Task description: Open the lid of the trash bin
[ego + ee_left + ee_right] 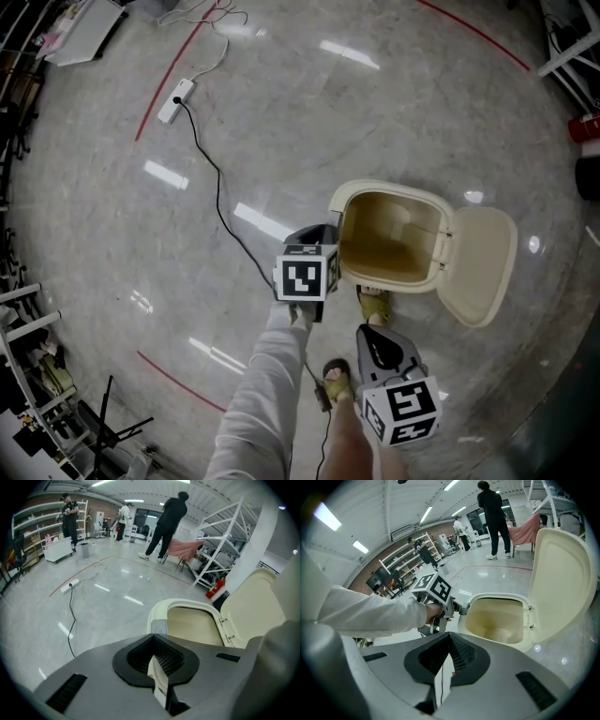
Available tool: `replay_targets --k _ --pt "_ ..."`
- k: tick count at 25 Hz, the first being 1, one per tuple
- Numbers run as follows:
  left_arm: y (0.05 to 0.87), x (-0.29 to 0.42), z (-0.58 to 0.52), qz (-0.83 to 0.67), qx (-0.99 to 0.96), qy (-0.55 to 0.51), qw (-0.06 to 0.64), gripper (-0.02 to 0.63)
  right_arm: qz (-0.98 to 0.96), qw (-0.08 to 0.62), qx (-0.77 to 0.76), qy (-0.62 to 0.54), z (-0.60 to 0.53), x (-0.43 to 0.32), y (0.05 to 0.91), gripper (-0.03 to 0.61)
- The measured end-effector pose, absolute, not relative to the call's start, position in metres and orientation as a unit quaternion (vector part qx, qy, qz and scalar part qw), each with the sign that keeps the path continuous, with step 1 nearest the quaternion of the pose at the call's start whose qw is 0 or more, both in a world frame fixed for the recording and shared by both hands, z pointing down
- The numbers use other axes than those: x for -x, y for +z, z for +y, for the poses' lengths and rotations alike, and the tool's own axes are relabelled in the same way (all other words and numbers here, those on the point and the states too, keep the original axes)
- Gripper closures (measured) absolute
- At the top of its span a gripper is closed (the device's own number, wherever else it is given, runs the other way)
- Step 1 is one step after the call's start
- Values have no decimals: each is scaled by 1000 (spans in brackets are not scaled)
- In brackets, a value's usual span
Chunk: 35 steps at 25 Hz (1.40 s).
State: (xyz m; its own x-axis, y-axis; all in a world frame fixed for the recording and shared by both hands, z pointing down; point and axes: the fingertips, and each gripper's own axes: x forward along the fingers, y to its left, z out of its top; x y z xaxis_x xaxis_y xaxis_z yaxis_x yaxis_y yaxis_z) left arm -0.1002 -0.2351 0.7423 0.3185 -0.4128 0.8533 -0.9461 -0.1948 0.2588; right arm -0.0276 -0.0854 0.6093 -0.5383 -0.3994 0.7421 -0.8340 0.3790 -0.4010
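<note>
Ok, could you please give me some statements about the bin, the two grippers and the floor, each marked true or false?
1. The lid of the trash bin stands open. True.
2. The bin is full of rubbish. False: its inside looks empty.
3. The left gripper is close to the bin's rim. True.
4. The right gripper grips the lid. False: it is apart from both bin and lid, with nothing between its jaws.
5. A power strip lies on the floor. True.
</note>
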Motion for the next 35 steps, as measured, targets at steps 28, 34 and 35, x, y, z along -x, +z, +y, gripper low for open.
replay_targets --k 28,34,35 --pt "661 74 -173 -462 -736 320 377 609 -786 271 -422 361 -83 6 586 581" --pt "621 72 -144 -479 -737 292 376 609 -792 266 -425 347 -73 4 571 581" --pt "613 72 -140 -481 -739 288 374 609 -793 266 -425 345 -71 4 568 581"
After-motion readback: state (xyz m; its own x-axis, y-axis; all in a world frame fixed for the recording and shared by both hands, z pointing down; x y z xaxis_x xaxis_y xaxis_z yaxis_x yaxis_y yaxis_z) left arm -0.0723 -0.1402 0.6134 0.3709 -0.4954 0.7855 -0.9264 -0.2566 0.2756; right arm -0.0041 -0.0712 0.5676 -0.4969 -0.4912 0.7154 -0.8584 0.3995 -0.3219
